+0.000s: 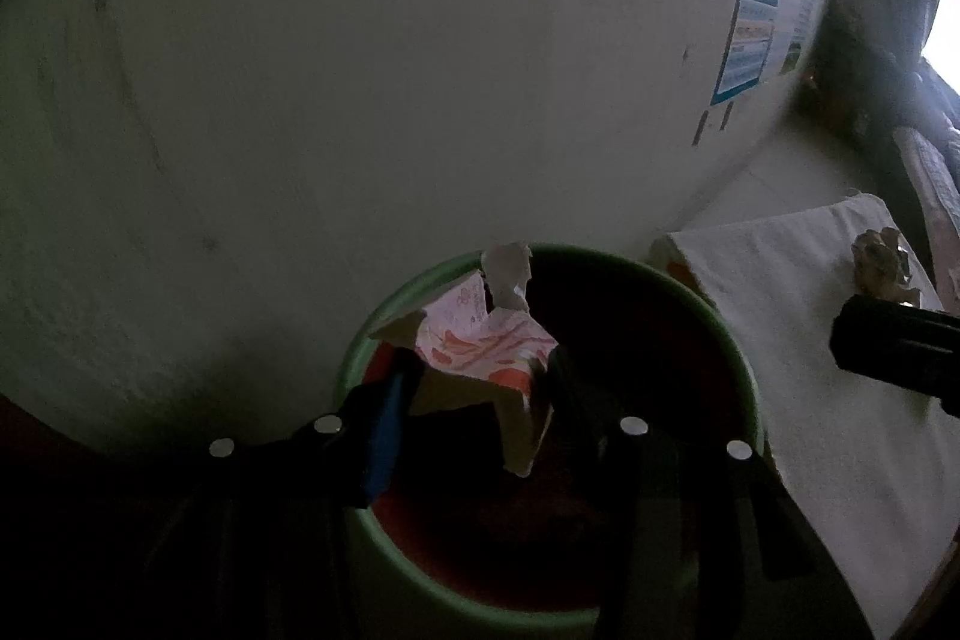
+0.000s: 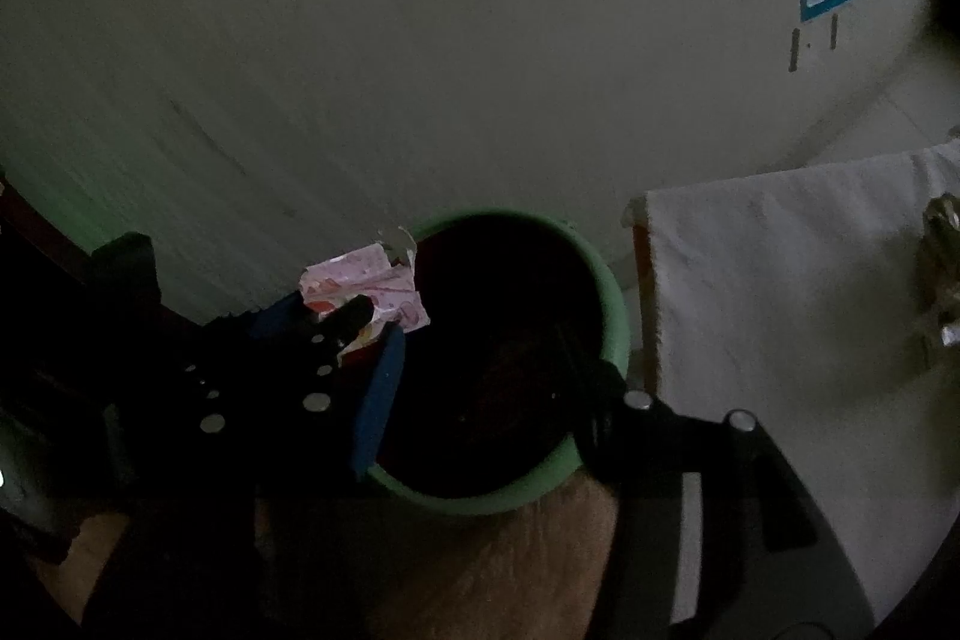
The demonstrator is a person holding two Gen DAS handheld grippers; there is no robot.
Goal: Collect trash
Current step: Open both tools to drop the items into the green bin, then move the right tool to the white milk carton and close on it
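A pale wall (image 1: 300, 100) fills the back of both views, and the green bin (image 1: 735, 370) stands right against its foot, probably so it stays out of the way yet within reach of the worktop (image 1: 780, 340) just beside it. That worktop is draped in a white cloth, and its near corner sits close to the bin's rim, which makes the carry from surface to bin short. Near the worktop's far edge lies a crumpled wad (image 1: 882, 268), apparently more rubbish waiting its turn.

Both tools hang over the bin's mouth, pointing steeply down, which suits dropping things in. The left tool (image 1: 480, 388) has a flattened pink-patterned carton (image 1: 480, 340) between its fingers; the jaws stand partly apart with the carton spanning them, and whether the pads press it or have just let go cannot be told. The carton sits above the bin's far-left rim, a torn white flap (image 1: 507, 274) sticking up from it.

The right tool (image 2: 486, 370) has its jaws apart with nothing between them, only the dark inside of the bin below, so its load looks already delivered.
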